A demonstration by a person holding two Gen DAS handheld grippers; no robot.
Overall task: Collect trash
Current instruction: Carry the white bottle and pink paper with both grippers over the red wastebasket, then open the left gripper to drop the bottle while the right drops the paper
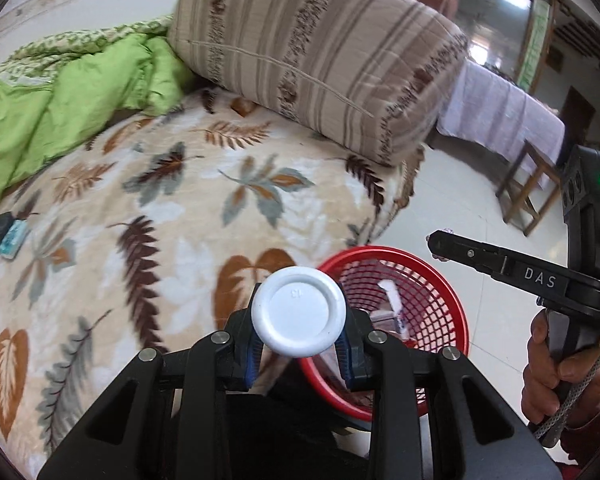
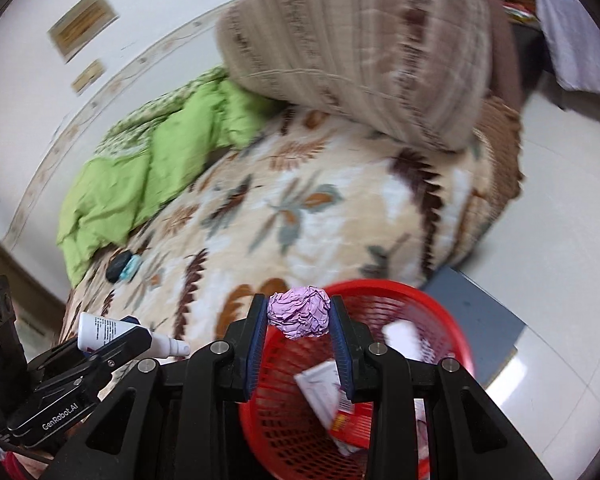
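My left gripper (image 1: 299, 334) is shut on a white plastic bottle (image 1: 299, 312), seen base-on, held beside the near-left rim of a red mesh basket (image 1: 440, 300). In the right wrist view the same bottle (image 2: 112, 330) lies sideways in the left gripper (image 2: 132, 336). My right gripper (image 2: 299, 320) is shut on a crumpled purple paper ball (image 2: 299, 312), held over the near rim of the red basket (image 2: 432, 308). The basket holds white and red packaging (image 2: 340, 404). The right gripper's fingers (image 1: 460, 250) also show in the left wrist view, above the basket's right side.
The basket stands on the tiled floor against a bed with a leaf-print blanket (image 1: 204, 208). On the bed lie a green quilt (image 1: 68, 96), a striped folded quilt (image 1: 320, 52) and a dark object with a teal packet (image 1: 4, 236). A wooden stool (image 1: 532, 188) stands at the right.
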